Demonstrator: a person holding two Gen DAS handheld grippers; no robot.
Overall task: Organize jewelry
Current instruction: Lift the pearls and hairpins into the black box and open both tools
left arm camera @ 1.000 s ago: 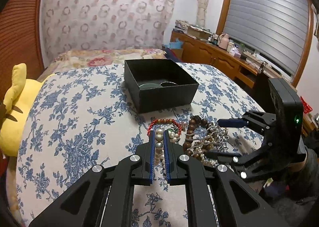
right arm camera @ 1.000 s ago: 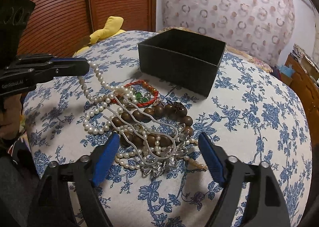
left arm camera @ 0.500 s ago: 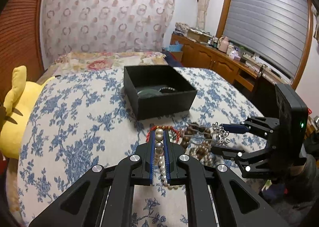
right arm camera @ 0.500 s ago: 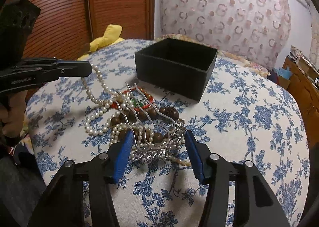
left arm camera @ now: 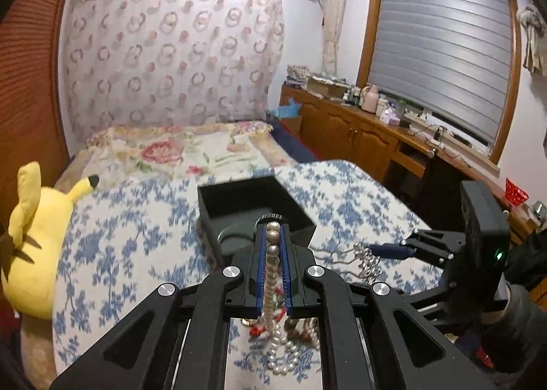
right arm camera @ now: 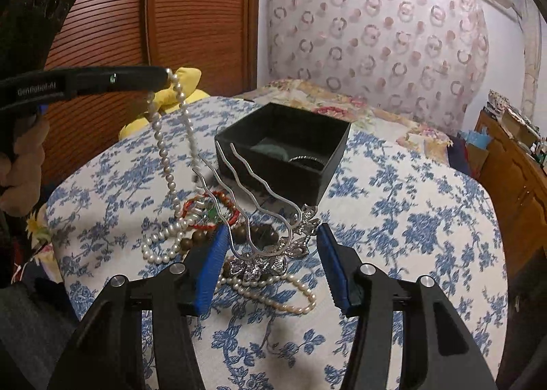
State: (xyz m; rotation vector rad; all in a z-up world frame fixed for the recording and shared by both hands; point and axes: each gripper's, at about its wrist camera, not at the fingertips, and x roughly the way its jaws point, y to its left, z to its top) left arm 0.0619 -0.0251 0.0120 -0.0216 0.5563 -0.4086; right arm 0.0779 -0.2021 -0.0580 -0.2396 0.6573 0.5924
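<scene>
My left gripper (left arm camera: 272,231) is shut on a white pearl necklace (left arm camera: 270,273) and holds it up, its lower end trailing into the pile; it also shows in the right wrist view (right arm camera: 169,157). My right gripper (right arm camera: 271,246) grips the ornate base of a silver hair comb (right arm camera: 259,219), prongs tilted up toward the black open box (right arm camera: 283,150). The box (left arm camera: 253,215) holds a green bangle and a silver ring. A red bracelet (right arm camera: 208,212), brown wooden beads (right arm camera: 195,239) and another pearl strand (right arm camera: 273,290) lie on the blue floral cloth.
A yellow plush toy (left arm camera: 34,236) lies at the left edge of the bed. A wooden cabinet (left arm camera: 359,137) with clutter stands on the right under a shuttered window. A wooden slatted wardrobe (right arm camera: 171,13) is behind on the left.
My left gripper rose and moved toward the box, pulling the pearl necklace up from the pile. My right gripper closed on the silver comb and lifted it so its prongs tilt up.
</scene>
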